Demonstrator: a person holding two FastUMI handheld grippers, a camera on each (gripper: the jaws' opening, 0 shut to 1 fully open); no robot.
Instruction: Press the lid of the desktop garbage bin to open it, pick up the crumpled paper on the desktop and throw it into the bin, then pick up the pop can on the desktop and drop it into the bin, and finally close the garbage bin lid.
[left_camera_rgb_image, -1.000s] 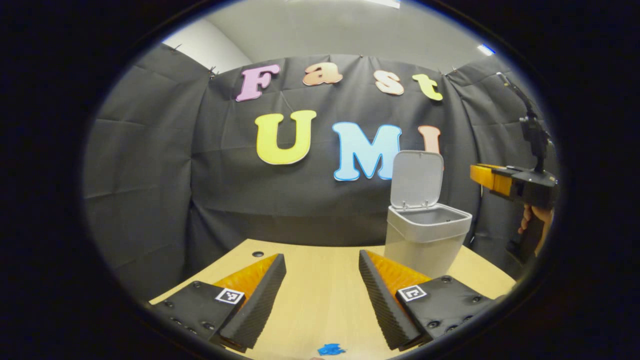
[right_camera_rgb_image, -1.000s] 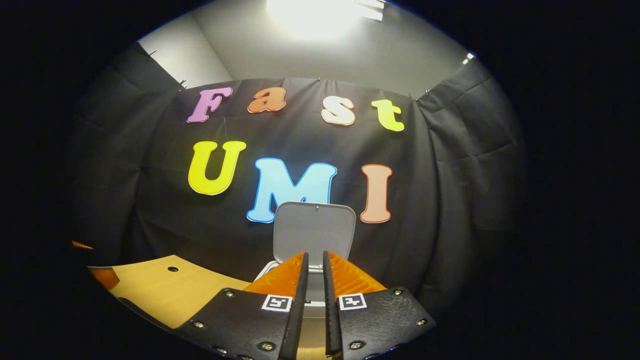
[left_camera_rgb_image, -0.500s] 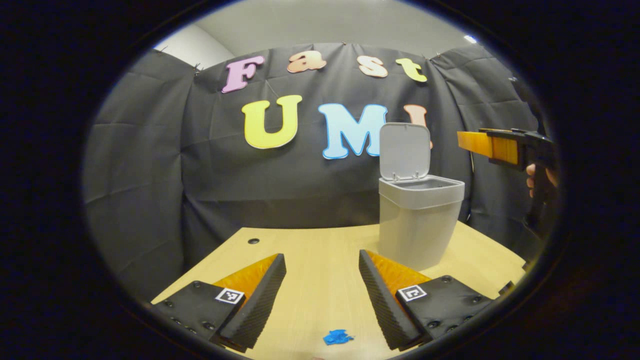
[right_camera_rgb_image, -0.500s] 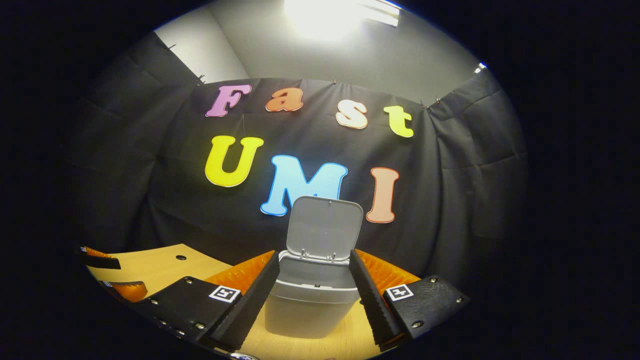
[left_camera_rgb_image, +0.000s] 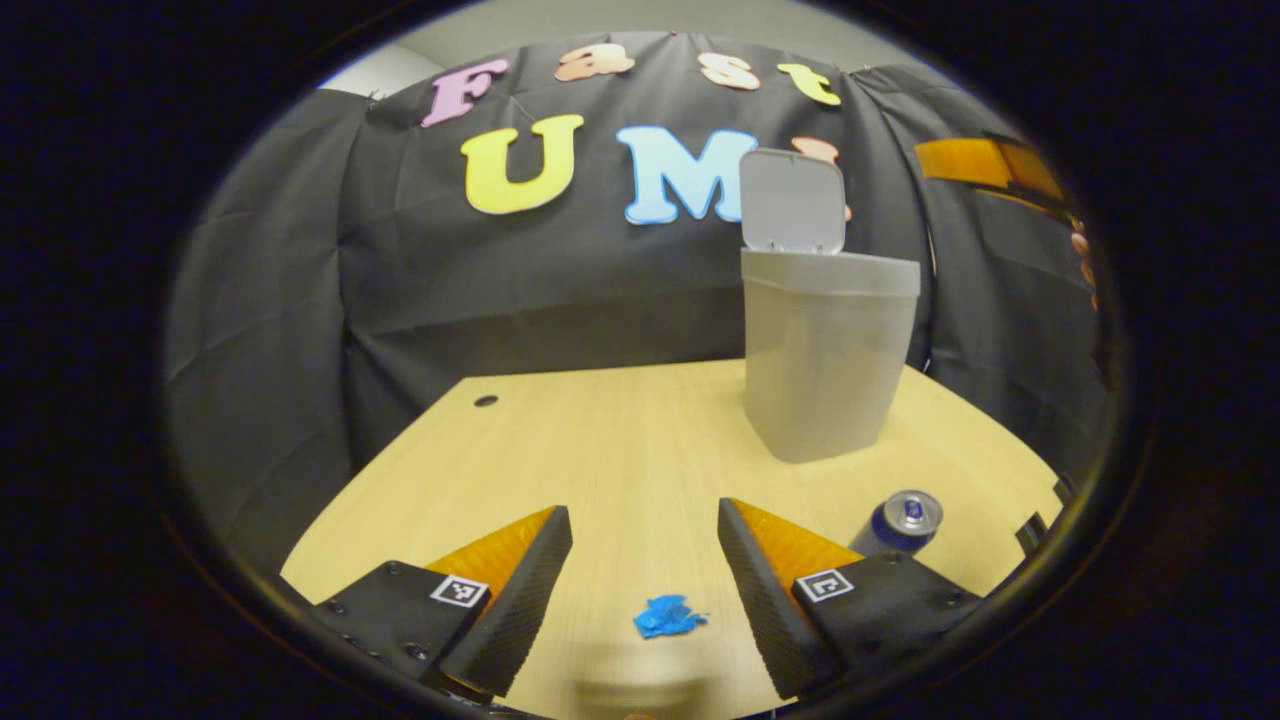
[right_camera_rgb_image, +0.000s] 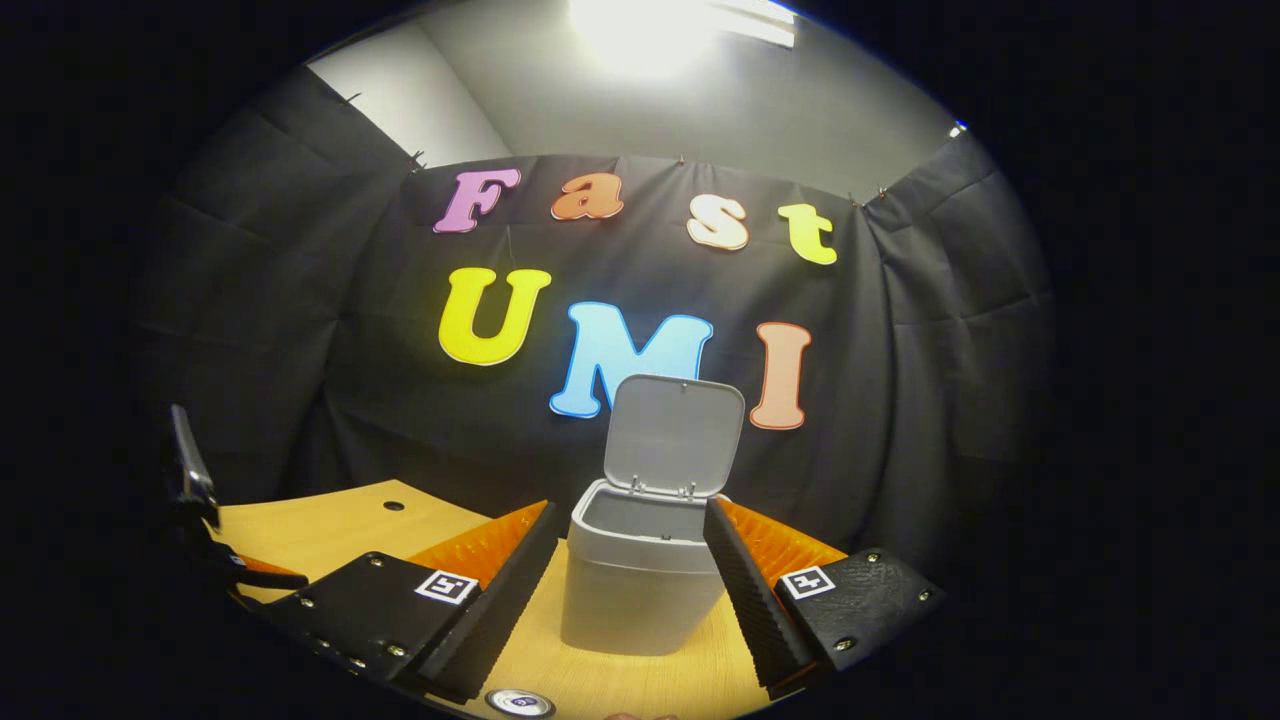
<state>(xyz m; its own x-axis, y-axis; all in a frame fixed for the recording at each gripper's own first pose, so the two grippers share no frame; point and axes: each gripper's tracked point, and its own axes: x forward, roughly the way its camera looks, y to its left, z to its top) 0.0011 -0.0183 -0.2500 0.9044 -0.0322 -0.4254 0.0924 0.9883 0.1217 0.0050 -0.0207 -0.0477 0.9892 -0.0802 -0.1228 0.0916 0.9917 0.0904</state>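
The grey desktop bin (left_camera_rgb_image: 820, 360) stands on the far right of the wooden table (left_camera_rgb_image: 600, 440), its lid (left_camera_rgb_image: 793, 200) raised upright. A small blue crumpled paper (left_camera_rgb_image: 668, 616) lies on the table between and just below the fingers of my open left gripper (left_camera_rgb_image: 642, 512); the jaws hold nothing. The blue pop can (left_camera_rgb_image: 900, 520) stands right of the paper, partly behind my right finger. In the right gripper view, my right gripper (right_camera_rgb_image: 628, 508) is open and empty in the air, framing the bin (right_camera_rgb_image: 640, 580) and its lid (right_camera_rgb_image: 678, 435). The can's top (right_camera_rgb_image: 520, 702) shows below.
The right gripper (left_camera_rgb_image: 985, 165) and the hand (left_camera_rgb_image: 1085, 260) holding it hover high, right of the bin. The left gripper (right_camera_rgb_image: 200, 500) sits at the table's left. A small hole (left_camera_rgb_image: 486, 401) marks the far left of the table. Black cloth walls enclose the back and sides.
My right gripper went from shut to open and drew back from the bin. My left gripper dipped toward the table, bringing the blue paper and then the can into view.
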